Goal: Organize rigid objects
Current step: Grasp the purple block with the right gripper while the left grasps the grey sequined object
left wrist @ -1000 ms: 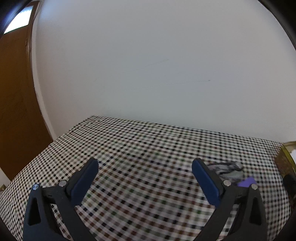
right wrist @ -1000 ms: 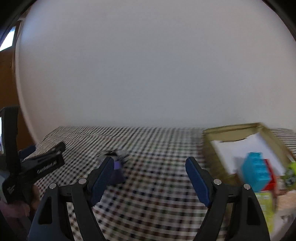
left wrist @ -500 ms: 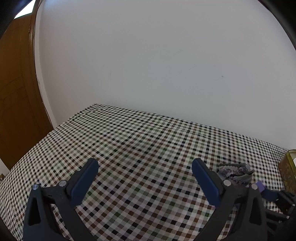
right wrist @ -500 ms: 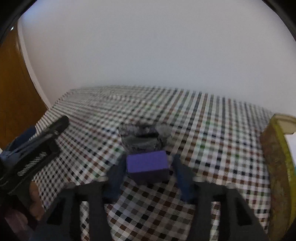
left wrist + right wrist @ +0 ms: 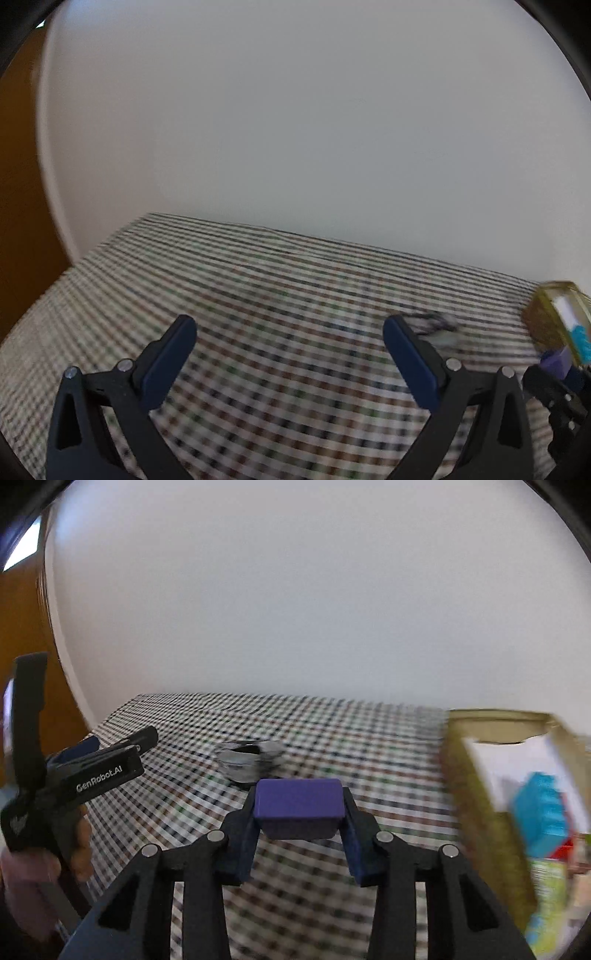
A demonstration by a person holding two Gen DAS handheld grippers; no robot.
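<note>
A purple block [image 5: 299,803] sits between the blue pads of my right gripper [image 5: 300,808], whose jaws are closing and pressing on both its sides. It hangs above the checked tablecloth [image 5: 332,738]. In the left wrist view the same purple block [image 5: 556,363] shows at the far right, close to the olive box [image 5: 543,314]. My left gripper [image 5: 288,328] stands open over the cloth with nothing between its fingers. Seen from the right wrist, it is at the left edge, held by a hand [image 5: 77,845].
An open olive box [image 5: 476,812] at the right holds a cyan block [image 5: 539,808], something red and a green-yellow carton [image 5: 546,893]. A crumpled grey object [image 5: 247,757] lies mid-table behind the block. A white wall backs the table; a brown door [image 5: 18,221] stands left.
The right gripper's jaws went from wide open to clamped on the purple block. It then came up off the cloth and away from the grey object, with the box back in view at right.
</note>
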